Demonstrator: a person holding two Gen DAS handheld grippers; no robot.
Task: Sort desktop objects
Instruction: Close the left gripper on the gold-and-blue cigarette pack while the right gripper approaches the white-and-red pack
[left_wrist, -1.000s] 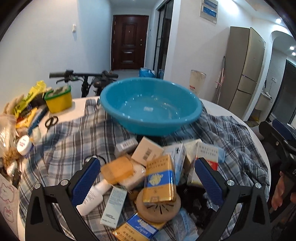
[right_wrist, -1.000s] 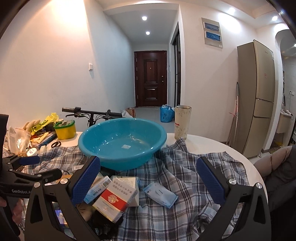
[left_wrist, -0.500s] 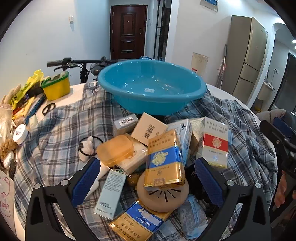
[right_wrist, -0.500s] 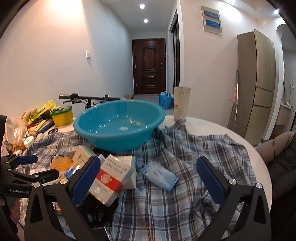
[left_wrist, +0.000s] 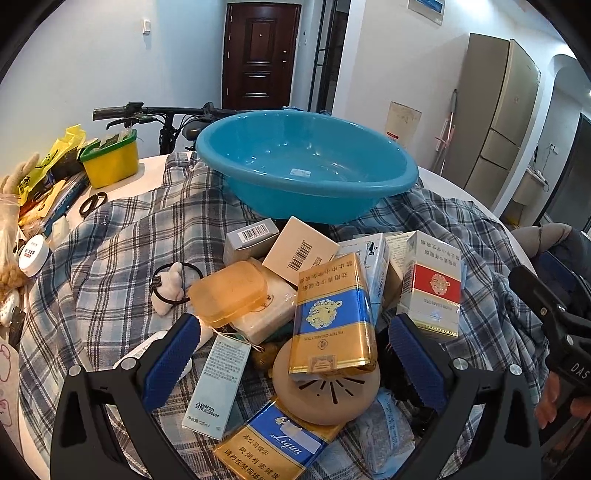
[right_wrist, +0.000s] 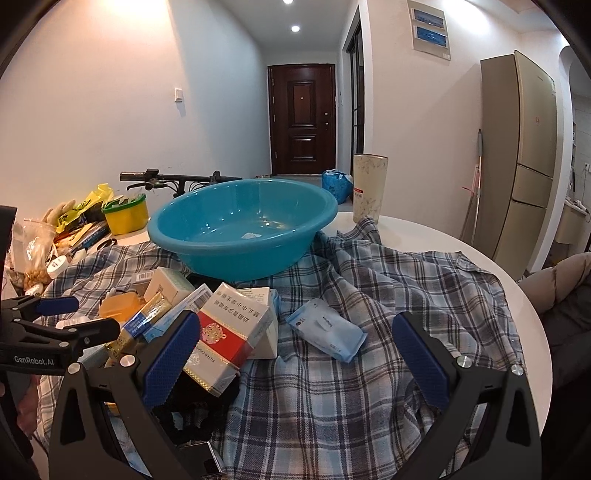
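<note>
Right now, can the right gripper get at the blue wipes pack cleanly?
Probably yes. The right gripper is open, and the blue wipes pack lies alone on the plaid cloth ahead, nothing over it.

Each hand-held gripper (left_wrist: 291, 354) (right_wrist: 295, 350) has a black frame, silver screws and blue ribbed pads (left_wrist: 171, 356); one reads "GenRobot.AI".
</note>
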